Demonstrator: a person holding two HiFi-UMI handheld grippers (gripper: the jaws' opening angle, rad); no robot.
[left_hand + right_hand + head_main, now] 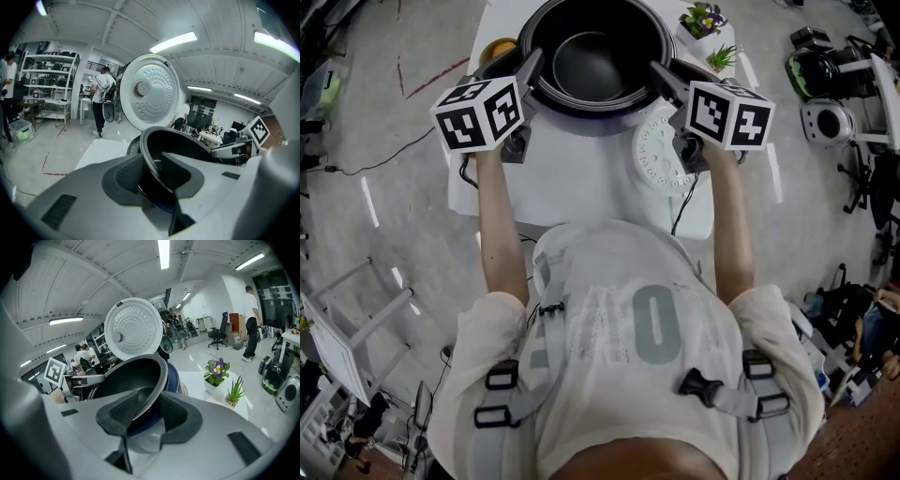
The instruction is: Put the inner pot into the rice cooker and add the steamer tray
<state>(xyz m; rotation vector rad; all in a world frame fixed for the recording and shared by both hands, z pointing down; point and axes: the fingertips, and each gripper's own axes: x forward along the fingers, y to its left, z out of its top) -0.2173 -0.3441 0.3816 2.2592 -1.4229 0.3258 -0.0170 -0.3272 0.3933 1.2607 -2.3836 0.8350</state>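
The black inner pot [591,56] hangs over the dark blue rice cooker [172,376], low in its opening, and I cannot tell whether it is seated. My left gripper [530,66] is shut on the pot's left rim and my right gripper [661,77] on its right rim. In the left gripper view the rim [149,154] runs between the dark pads of the left gripper [152,176]. In the right gripper view the pot [126,378] likewise sits between the pads of the right gripper [147,413]. The cooker's white lid [150,91] stands open behind. The white perforated steamer tray [661,155] lies on the table by my right hand.
The white table [572,178] carries two small potted plants [703,21] [724,56] at the back right and a yellow object [499,47] at the back left. Cables hang off the table's front edge. Camera gear [830,70] lies on the floor at right. People stand in the background.
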